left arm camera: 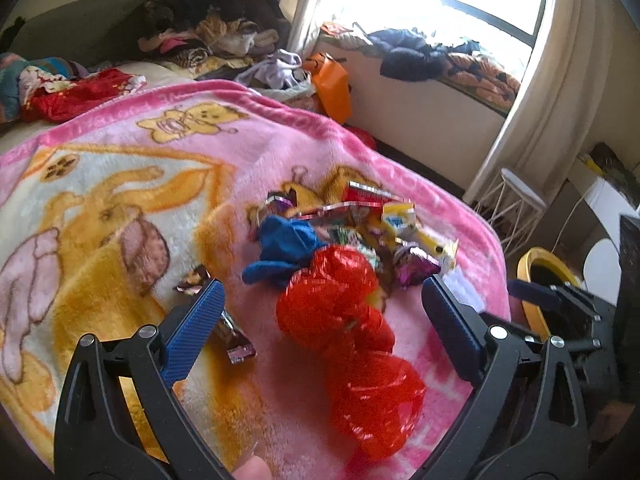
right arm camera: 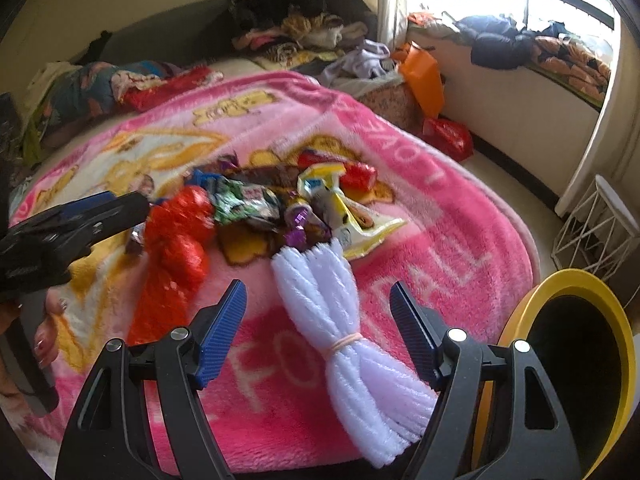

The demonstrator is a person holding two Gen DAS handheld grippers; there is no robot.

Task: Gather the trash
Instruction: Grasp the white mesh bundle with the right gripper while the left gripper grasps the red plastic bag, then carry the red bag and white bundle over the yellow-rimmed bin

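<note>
Where wrappers [right arm camera: 256,204] pile, yellow bin [right arm camera: 576,360] beside blanket [right arm camera: 440,220]

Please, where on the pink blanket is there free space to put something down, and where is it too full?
Free: the cartoon-printed part of the pink blanket, left of the red wrapper, and the far stretch towards the clothes pile. Crowded: the wrapper heap at the centre and the white bundle beside the yellow bin.

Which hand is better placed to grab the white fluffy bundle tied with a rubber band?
Right. Its open tongs already straddle the white fluffy bundle, beside the yellow-rimmed bin. The left tongs are open over the crumpled red plastic wrapper instead.
</note>
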